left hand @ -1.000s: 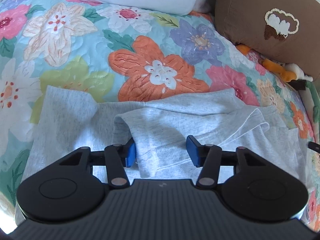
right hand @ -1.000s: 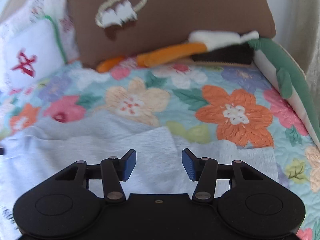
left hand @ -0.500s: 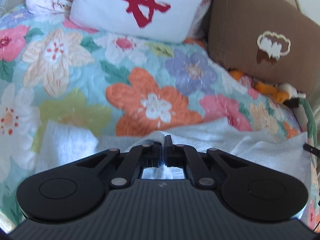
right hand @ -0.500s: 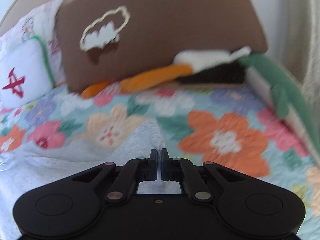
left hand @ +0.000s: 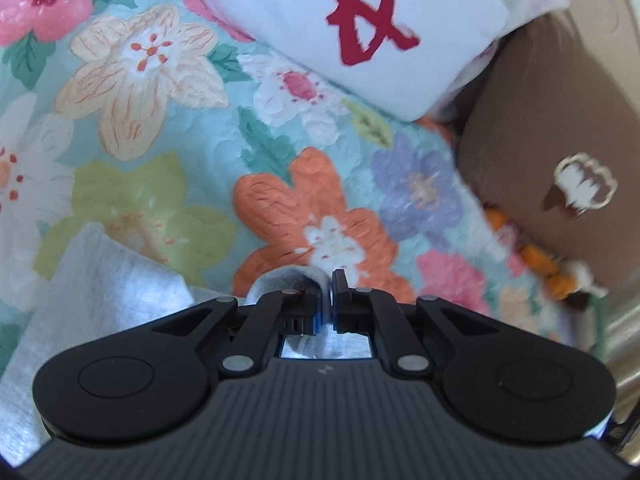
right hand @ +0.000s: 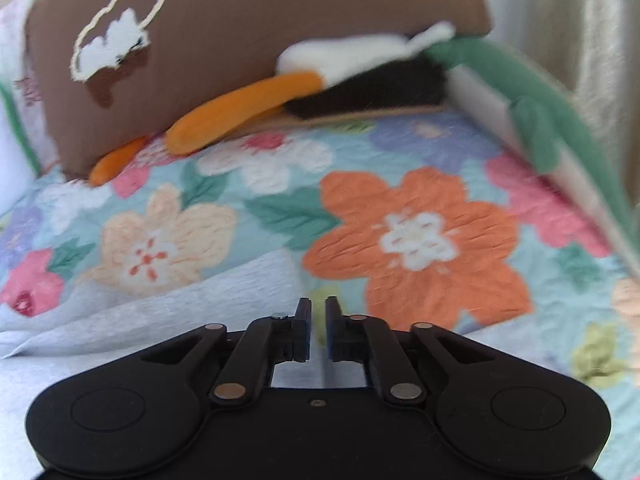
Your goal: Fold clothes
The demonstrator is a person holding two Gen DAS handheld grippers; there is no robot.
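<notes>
Left gripper (left hand: 329,298) pinches a fold of the grey garment (left hand: 100,292) above a floral quilt (left hand: 160,152). Right gripper (right hand: 318,330) is nearly closed; whether it grips cloth is unclear.

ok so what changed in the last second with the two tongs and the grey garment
Both tongs were open over the flat grey garment a second ago. The left tongs have closed on a fold of it and lifted it toward the pillows. The right tongs have also closed and risen; fabric between them isn't clearly visible. The floral quilt and brown pillow stayed put.
</notes>
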